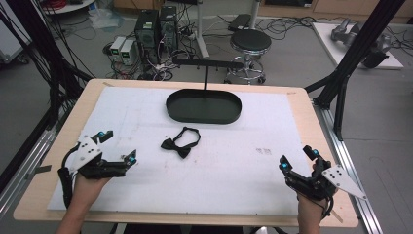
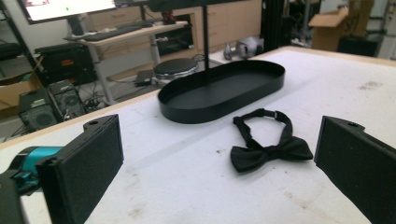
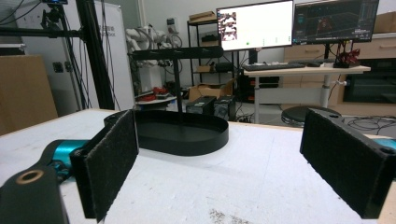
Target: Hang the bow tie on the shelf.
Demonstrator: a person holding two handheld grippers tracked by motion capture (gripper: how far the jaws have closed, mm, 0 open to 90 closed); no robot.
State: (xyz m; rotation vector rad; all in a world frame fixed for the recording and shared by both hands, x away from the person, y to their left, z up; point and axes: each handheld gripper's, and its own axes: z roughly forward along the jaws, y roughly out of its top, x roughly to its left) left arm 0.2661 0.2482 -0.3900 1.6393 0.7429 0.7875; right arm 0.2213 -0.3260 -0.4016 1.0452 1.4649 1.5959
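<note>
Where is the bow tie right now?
In the high view, the bow tie lies on the white mat just in front of the black oval tray, nearer the left gripper.

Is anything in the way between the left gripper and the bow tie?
No. The left gripper is open, and there's just bare white mat between it and the bow tie.

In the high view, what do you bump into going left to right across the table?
Left tongs → bow tie → right tongs. The black tray sits farther back, overlapping the bow tie's span.
</note>
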